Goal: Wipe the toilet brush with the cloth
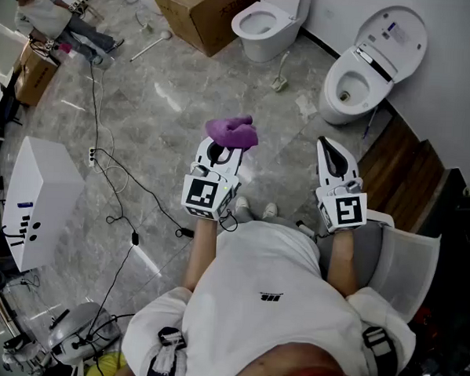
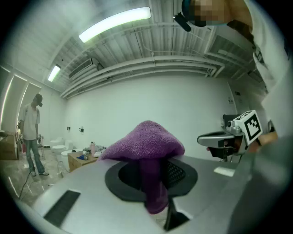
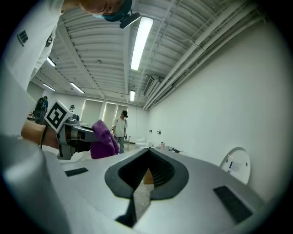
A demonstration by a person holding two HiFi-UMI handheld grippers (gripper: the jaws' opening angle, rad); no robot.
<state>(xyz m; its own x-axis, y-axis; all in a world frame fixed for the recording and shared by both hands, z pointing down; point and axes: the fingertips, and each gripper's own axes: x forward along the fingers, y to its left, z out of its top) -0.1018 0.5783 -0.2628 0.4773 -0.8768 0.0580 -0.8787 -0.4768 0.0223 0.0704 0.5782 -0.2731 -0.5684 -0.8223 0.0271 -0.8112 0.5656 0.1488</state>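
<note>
My left gripper [image 1: 224,146] is shut on a purple cloth [image 1: 232,130], which bunches over its tips. In the left gripper view the cloth [image 2: 146,141] drapes like a cap over the closed jaws of the left gripper [image 2: 154,176]. My right gripper [image 1: 329,147] is held level beside it, shut, with nothing in it; in its own view the right gripper [image 3: 146,171] shows its jaws closed and bare. A white long-handled brush [image 1: 280,74] lies on the floor between two toilets, well ahead of both grippers.
A white toilet [image 1: 263,24] and a second toilet with its lid up [image 1: 367,68] stand by the far wall. A cardboard box [image 1: 205,13], a white cabinet [image 1: 42,201], floor cables [image 1: 117,185], another long-handled tool [image 1: 150,45], a wooden platform [image 1: 405,172] and a person [image 1: 47,16] are around.
</note>
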